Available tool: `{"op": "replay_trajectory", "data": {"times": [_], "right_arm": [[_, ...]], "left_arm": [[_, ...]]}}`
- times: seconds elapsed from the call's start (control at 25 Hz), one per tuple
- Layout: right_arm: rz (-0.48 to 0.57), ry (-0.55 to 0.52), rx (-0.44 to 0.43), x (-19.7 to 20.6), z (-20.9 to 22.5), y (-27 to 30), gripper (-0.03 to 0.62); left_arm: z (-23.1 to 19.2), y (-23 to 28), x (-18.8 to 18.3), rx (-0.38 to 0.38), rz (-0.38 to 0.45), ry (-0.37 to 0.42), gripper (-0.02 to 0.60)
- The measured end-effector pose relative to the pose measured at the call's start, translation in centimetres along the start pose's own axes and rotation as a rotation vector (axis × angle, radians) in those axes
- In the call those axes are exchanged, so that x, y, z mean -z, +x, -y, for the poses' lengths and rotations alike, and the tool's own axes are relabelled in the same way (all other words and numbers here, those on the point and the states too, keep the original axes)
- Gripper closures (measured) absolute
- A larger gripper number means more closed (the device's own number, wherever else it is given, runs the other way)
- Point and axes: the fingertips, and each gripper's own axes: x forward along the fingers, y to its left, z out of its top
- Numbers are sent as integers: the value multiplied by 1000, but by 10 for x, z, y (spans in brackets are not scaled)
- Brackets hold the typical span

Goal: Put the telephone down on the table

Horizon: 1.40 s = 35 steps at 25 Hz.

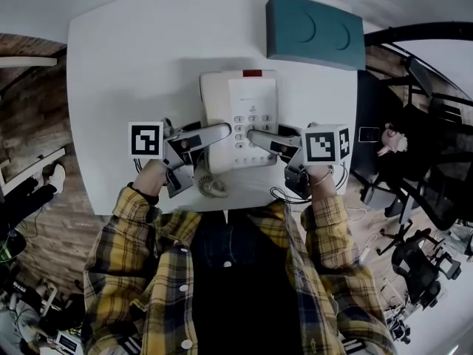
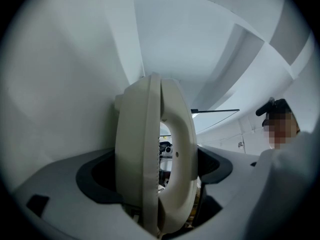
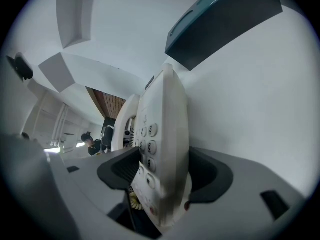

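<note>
Head view: left gripper (image 1: 216, 133) and right gripper (image 1: 259, 137) each clamp the phone (image 1: 240, 98) over the table (image 1: 133, 65); next, I think, lower it flat, then release.

Eyes on the right gripper view, where the cream-white plastic desk telephone (image 3: 167, 129) shows its grey round-keyed keypad (image 3: 150, 154) edge-on. Running down the nearest column of keys, there's a 3 (image 3: 152, 130), a 6 (image 3: 152, 147), a 9 (image 3: 150, 164) and then a # (image 3: 148, 181) at the bottom. Just beside them, a 2 and a 5 show more faintly on the next column. In the head view the same keypad faces up, but its digits are too small to read. The two white cubes (image 1: 145, 139) (image 1: 325, 144) each carry a black-and-white square block marker, pattern only. The left gripper view offers nothing legible.
</note>
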Motion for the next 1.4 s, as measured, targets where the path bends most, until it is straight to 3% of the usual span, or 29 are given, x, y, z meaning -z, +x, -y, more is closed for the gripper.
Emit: {"op": "replay_trajectory", "data": {"times": [1.4], "right_arm": [[17,-9,23,-5,0,1,313]], "left_arm": [[-4,-2,-5,-131,-24,36,146]]}}
